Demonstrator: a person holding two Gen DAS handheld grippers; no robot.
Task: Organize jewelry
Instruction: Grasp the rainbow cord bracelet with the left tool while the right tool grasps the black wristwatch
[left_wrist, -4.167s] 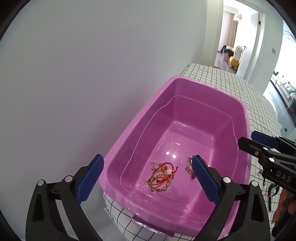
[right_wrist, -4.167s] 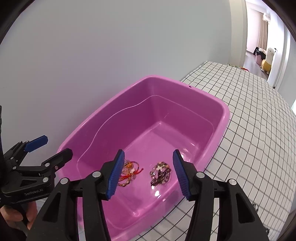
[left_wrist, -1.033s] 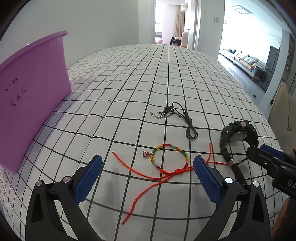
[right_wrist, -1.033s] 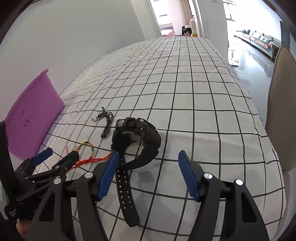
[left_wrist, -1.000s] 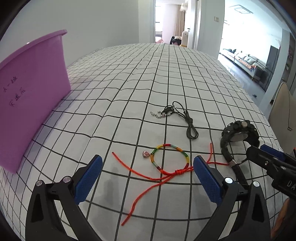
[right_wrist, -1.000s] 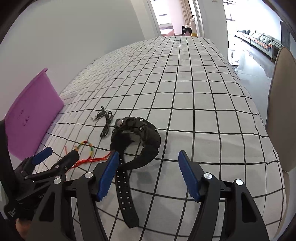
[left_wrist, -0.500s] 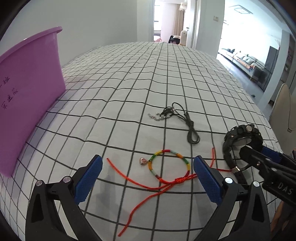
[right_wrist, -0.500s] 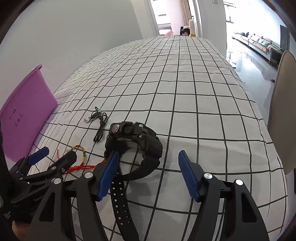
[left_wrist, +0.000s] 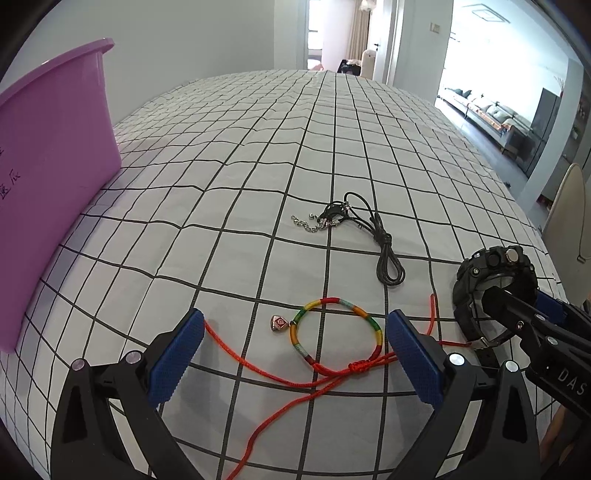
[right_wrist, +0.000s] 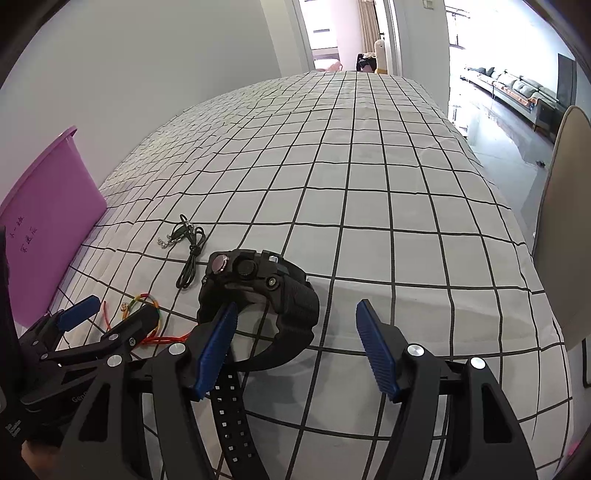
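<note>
**Both grippers open above jewelry on the checked cloth**

The left gripper (left_wrist: 295, 354), black-framed with blue ribbed pads, has its jaws spread wide and holds nothing. Between the pads, lying flat on the cloth, is a round braided bracelet in red, green, yellow and grey thread (left_wrist: 334, 332) with long loose red cord tails; one tail passes just beside the left pad and another runs under the right pad. A small silver heart-shaped charm (left_wrist: 277, 324) sits at the bracelet's left edge. Whether the pads touch the cloth cannot be told.

The right gripper (right_wrist: 295, 350), of the same build, is also open and grips nothing. Its left pad stands in front of the loop of a chunky black plastic wristwatch (right_wrist: 258, 291); whether it touches the loop cannot be told. The watch lies with its case tilted up and its perforated strap trailing toward the camera beneath the gripper frame. The right pad is well clear of the watch, over bare cloth. In the left wrist view the watch (left_wrist: 495, 280) lies to the right of the bracelet, partly behind one finger of the right gripper.

Beyond the bracelet lies a black cord necklace with a short silver chain clasp (left_wrist: 354, 225), apart from the other items.

All items rest on a white tablecloth with a black grid pattern (left_wrist: 332, 129). A purple plastic tub (left_wrist: 51, 177) with handwritten marks on its wall stands at the left edge of the table, well apart from the jewelry. A beige chair back (right_wrist: 569, 221) stands at the right.
</note>
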